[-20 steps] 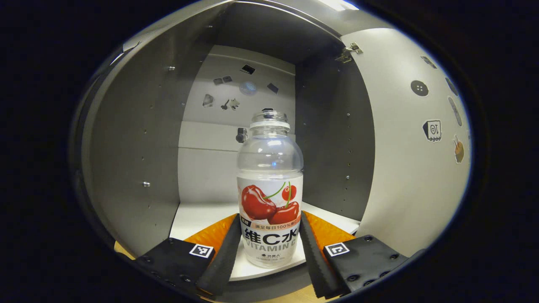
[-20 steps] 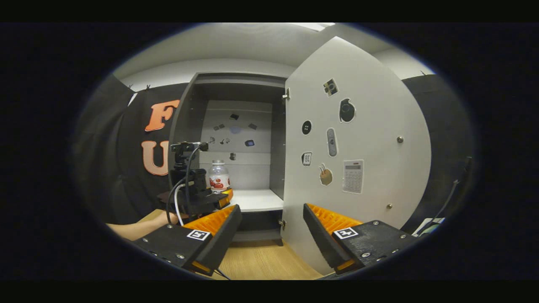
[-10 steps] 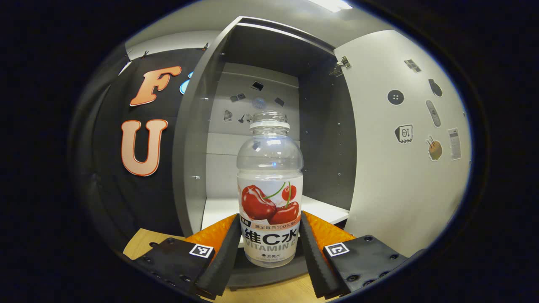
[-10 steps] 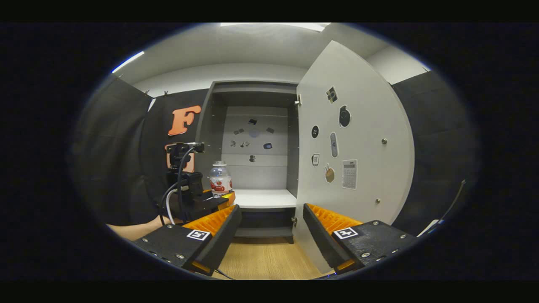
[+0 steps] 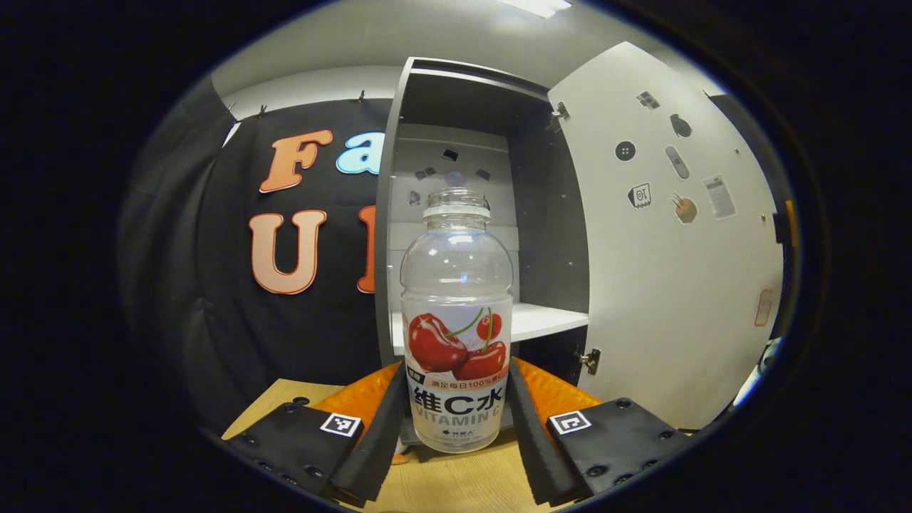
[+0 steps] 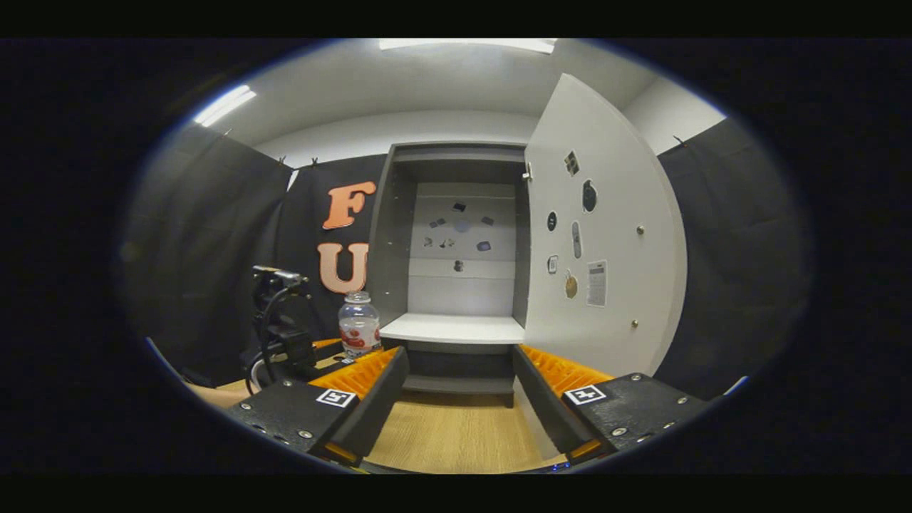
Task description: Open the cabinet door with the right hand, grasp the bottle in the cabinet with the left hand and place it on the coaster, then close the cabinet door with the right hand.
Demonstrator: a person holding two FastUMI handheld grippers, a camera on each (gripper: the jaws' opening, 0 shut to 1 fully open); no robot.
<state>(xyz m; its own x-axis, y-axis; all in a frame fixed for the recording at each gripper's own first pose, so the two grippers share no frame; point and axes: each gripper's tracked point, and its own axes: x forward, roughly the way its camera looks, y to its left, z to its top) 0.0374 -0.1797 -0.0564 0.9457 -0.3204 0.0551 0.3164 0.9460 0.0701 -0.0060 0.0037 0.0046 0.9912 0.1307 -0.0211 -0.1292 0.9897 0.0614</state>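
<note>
Bottle (image 5: pixel 457 335) stands upright between the two fingers of the left gripper (image 5: pixel 456 420), both fingers pressed against its labelled lower half, one on each side. It is clear, with a cherry label and an uncapped neck, and its base hangs just above the wooden table (image 5: pixel 456 488), outside the cabinet (image 5: pixel 390 214) and in front of its left wall. In the right gripper view the same bottle (image 6: pixel 358 326) shows to the left of the cabinet's white shelf (image 6: pixel 456 329), held by the left gripper (image 6: pixel 335 353) with its cables and camera mount behind it. The cabinet door (image 6: pixel 605 235) stands swung wide open to the right, stickers scattered over its inner face. The right gripper (image 6: pixel 459 388) sits low over the table facing the cabinet's open front, its fingers spread apart with only bare wood between them, touching nothing
</note>
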